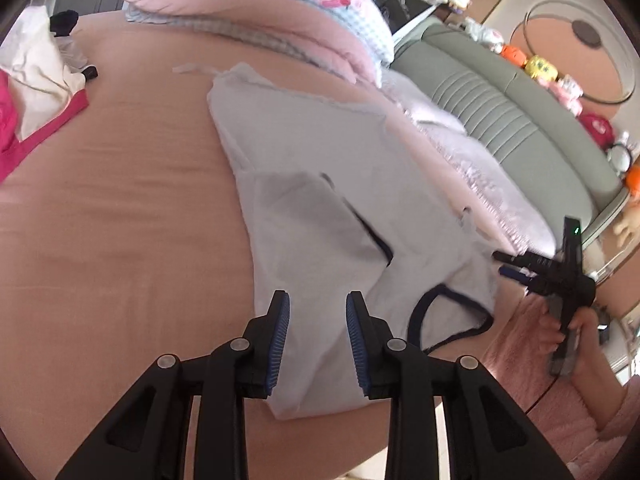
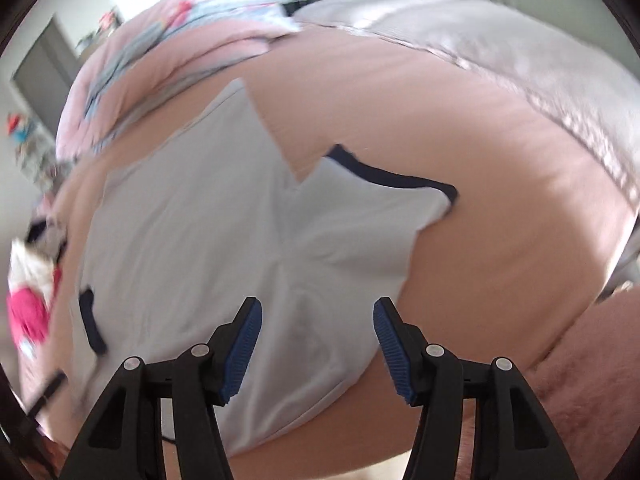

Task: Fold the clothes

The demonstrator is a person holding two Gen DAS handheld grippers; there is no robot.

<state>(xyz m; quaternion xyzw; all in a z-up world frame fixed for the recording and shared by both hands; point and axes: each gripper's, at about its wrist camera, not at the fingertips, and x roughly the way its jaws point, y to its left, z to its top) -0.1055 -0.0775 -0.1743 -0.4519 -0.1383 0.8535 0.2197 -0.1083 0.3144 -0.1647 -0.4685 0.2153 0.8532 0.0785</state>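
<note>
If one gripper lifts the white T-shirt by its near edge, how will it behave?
The white T-shirt is probably floppy: it lies flat with soft creases, so it would drape and sag. It looks thin and light. Its folded sleeve may well fall open.

right wrist view motion-blurred, pink garment (image 2: 28,316) smeared — cut by edge, right claw (image 1: 505,265) tips blurred

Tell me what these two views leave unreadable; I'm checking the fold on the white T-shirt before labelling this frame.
- White T-shirt, left wrist view: near hem hidden behind the open left gripper.
- Right wrist view: motion blur smears the shirt's far edge and the clothes pile.
- Right gripper, left wrist view: too small to judge its opening; its own view shows it open.
</note>
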